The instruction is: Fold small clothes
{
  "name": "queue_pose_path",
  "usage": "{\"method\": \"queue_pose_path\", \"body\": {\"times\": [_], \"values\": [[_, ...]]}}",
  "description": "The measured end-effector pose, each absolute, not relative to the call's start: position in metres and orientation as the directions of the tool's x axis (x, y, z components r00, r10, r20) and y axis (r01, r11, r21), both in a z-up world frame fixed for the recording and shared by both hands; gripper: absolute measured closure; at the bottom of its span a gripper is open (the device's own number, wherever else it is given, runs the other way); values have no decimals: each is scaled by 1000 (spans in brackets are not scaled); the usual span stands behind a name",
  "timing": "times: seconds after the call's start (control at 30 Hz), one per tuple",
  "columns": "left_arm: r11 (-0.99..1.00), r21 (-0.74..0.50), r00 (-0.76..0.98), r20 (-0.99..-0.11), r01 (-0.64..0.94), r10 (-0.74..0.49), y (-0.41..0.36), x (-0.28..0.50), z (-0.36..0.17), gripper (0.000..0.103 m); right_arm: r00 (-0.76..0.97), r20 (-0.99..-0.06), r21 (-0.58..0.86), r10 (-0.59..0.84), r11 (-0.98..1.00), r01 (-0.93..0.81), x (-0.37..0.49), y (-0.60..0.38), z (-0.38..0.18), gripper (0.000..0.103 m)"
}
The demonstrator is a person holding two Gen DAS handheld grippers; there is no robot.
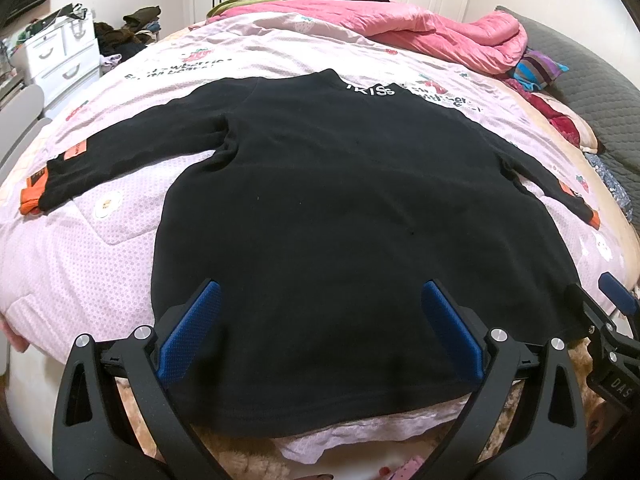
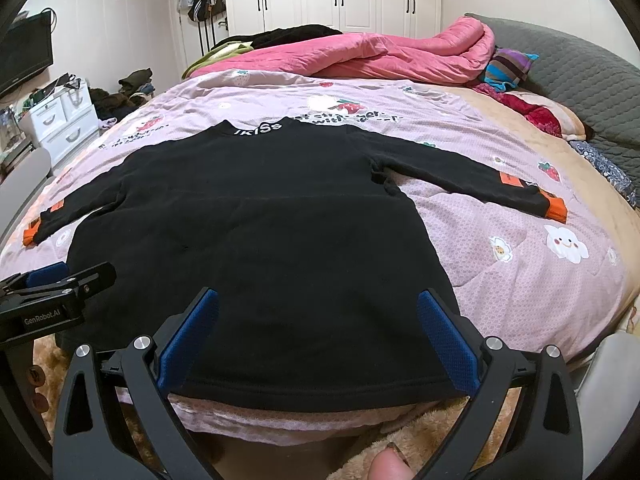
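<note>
A black sweater (image 1: 320, 200) lies flat on the pink quilt (image 1: 80, 260), sleeves spread; the left gripper (image 1: 320, 320) and right gripper (image 2: 318, 320) both gape wide above its hem.

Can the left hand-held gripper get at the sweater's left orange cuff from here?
Probably yes. The left hand-held gripper is open at the black sweater's hem, and the orange cuff lies flat on the pink quilt with nothing lying between them.
</note>
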State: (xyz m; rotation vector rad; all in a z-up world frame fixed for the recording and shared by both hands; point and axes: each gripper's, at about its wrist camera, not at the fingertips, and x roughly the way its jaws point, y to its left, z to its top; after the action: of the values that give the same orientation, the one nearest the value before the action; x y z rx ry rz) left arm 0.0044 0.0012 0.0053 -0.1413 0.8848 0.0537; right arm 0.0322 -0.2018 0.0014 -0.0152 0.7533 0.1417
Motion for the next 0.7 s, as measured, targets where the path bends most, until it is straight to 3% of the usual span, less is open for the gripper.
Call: {"method": "queue_pose_path", "body": {"times": [0.7], "values": [[986, -115, 630, -776, -121, -13, 6, 33, 11, 9, 721, -685, 10, 108, 990, -139, 62, -196, 11, 4]]}}
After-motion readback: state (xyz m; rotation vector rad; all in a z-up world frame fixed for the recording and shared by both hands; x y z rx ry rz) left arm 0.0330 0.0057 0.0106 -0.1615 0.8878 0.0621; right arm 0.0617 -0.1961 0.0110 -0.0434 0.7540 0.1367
